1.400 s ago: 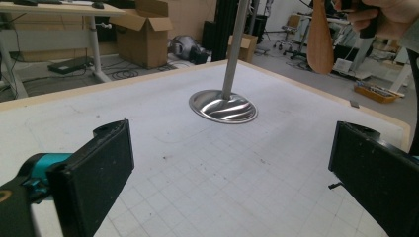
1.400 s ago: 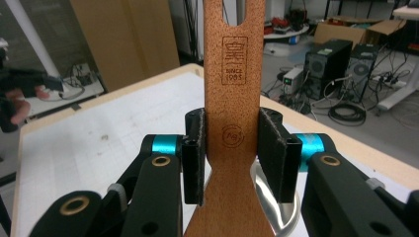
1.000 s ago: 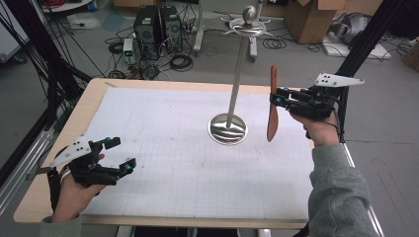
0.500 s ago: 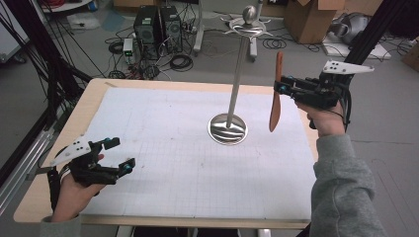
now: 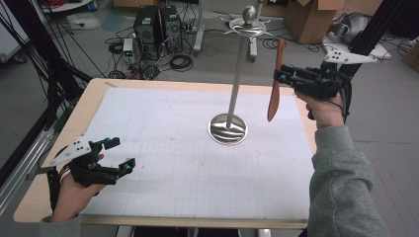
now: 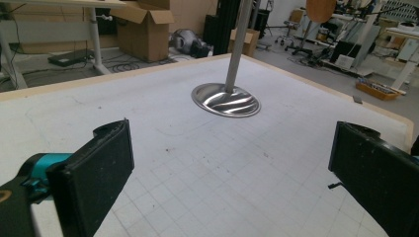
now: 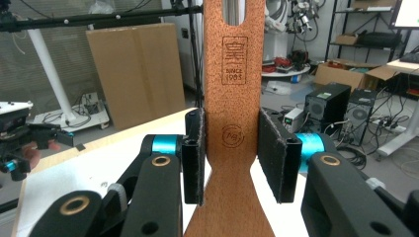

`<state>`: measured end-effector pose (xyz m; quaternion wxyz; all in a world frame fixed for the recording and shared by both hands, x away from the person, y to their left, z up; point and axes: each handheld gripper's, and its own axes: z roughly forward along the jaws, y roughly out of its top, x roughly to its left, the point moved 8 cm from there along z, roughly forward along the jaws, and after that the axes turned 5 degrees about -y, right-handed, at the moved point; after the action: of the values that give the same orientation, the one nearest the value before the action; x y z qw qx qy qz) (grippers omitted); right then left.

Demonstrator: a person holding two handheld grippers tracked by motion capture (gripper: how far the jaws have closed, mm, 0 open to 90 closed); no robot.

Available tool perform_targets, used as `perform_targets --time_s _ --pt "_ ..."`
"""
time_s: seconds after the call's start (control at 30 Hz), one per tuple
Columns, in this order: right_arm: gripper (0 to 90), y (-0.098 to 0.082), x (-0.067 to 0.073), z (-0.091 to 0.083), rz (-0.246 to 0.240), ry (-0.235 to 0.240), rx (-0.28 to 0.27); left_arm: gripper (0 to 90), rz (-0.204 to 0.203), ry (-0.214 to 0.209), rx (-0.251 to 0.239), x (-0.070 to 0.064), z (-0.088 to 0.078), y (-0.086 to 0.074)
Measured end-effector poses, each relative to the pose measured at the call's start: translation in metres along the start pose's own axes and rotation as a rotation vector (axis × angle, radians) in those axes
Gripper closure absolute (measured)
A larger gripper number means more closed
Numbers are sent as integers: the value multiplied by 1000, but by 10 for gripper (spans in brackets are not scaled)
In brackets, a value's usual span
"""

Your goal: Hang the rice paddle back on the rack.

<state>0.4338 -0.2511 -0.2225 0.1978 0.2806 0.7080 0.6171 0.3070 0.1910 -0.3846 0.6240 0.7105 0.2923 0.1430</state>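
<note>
1. Pose, right: the right hand [image 5: 327, 109], in a grey sleeve [image 5: 341, 187], is raised above the desk's [image 5: 89, 106] far right edge and carries the right hand-held gripper [image 5: 282, 77] pointing leftward toward the stand's pole [image 5: 238, 69].
2. Pose, left: the left hand [image 5: 74, 190] lies low at the near left corner of the desk, its left hand-held gripper [image 5: 121, 154] aimed across the white gridded mat [image 5: 163, 133] that covers the desktop.
3. Markings: in the right gripper view the wooden spatula [image 7: 236, 113] bears a burnt-in stamp with a character above the words "SINCE 1985", and a small round mark lower on the neck whose content is too small to read. A slot is cut near the handle's upper end.
4. Right hand-held gripper: its two black jaws are clamped on the narrow neck of the spatula, one pad against each edge. In the high view the spatula [image 5: 274, 81] hangs nearly upright in the air, handle end up and blade end down, just beside the pole and clear of the desk.
5. Left hand-held gripper: jaws spread wide apart, holding nothing, as seen in the left gripper view.
6. Stand: a round metal base [image 5: 227, 129] rests on the mat near the desk's centre, with the pole rising to a ball-topped head [image 5: 250, 14].
</note>
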Motion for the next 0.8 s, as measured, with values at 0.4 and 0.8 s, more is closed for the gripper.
perform_targets --time_s 0.4,0.8 --pt "650 11 0 2 9 -6 -44 40 2 3 -5 0 -3 2" --pt "650 18 -2 12 7 -26 -58 40 5 11 -11 2 -7 3"
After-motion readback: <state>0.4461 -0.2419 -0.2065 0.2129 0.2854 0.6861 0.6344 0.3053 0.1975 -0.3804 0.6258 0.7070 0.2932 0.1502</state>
